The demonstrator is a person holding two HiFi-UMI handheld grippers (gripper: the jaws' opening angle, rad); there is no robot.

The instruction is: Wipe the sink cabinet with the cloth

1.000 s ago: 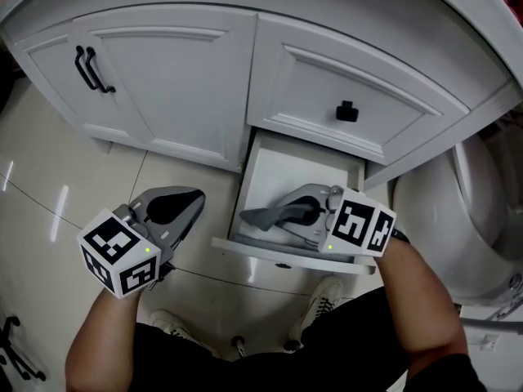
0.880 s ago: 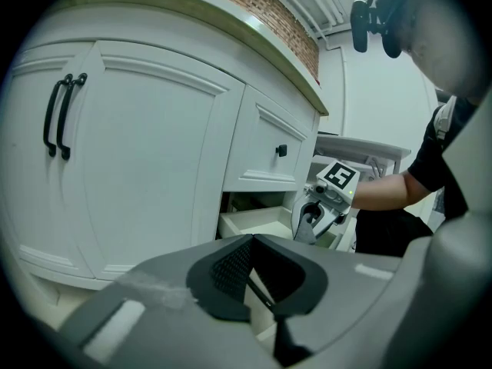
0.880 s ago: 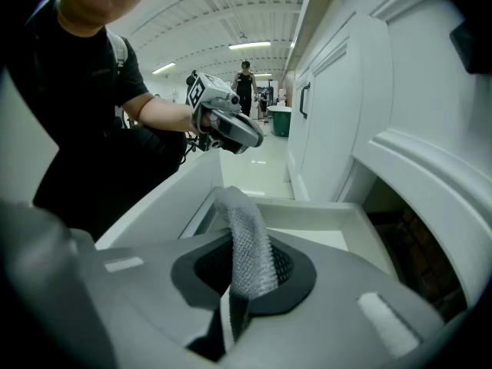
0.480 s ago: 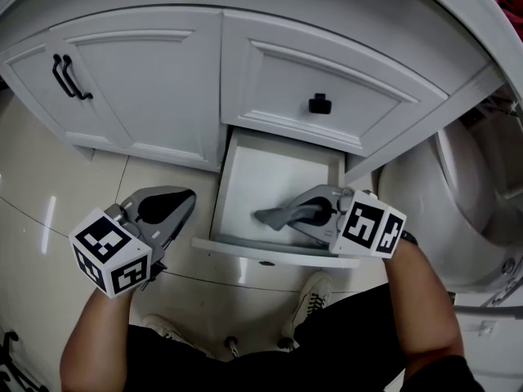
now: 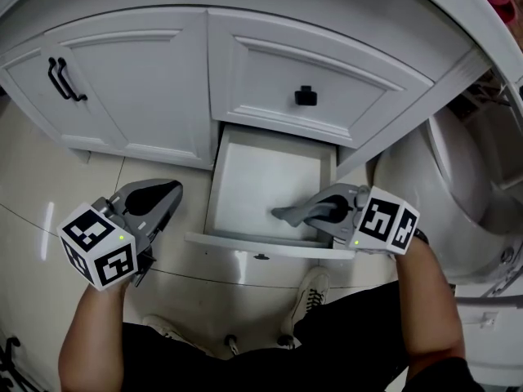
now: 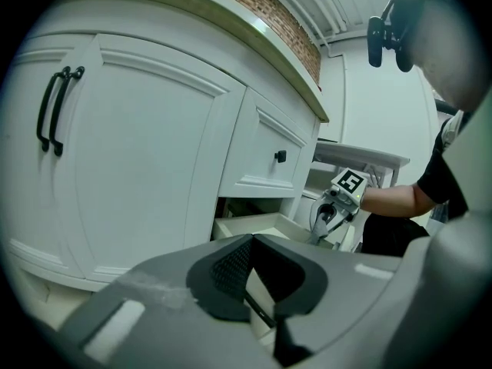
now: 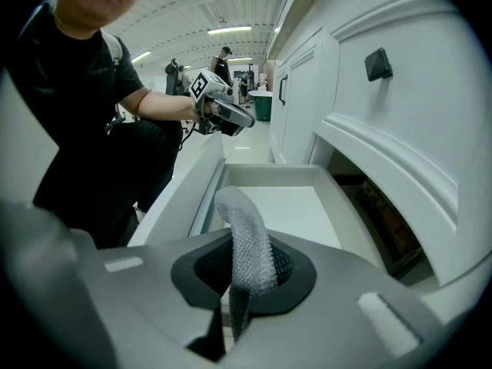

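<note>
White sink cabinet point(image 5: 139, 88) fills my feed from the head view, curved front, cream tile floor point(image 5: 49, 186) below it. Two black bar handles point(image 5: 59, 78) sit on the left door, one square black knob point(image 5: 306, 96) on the false front to the right. Under that knob the bottom drawer point(image 5: 261, 178) stands pulled out, its white floor bare. Now the right hand-held gripper point(image 5: 319, 211): it reaches in over the drawer's front right corner, forearm coming up from the lower right and angled inward, jaws clamped on the grey cloth point(image 5: 292, 214). From the right gripper view the cloth is a waffle-textured strip that rises out of the dark pads and arches forward over the drawer. Whether its tip touches the drawer floor, I cannot tell. Print is limited to the black-and-white square markers on the right cube point(image 5: 386, 221) and the left cube point(image 5: 100, 246). Over to the left hand-held gripper point(image 5: 167, 193): it hovers above the tile just left of the drawer, facing the cabinet door, forearm straight up from the bottom edge. Its own view shows the jaws together at the tips with nothing between them. One white shoe point(image 5: 309, 288) shows below the drawer front.
</note>
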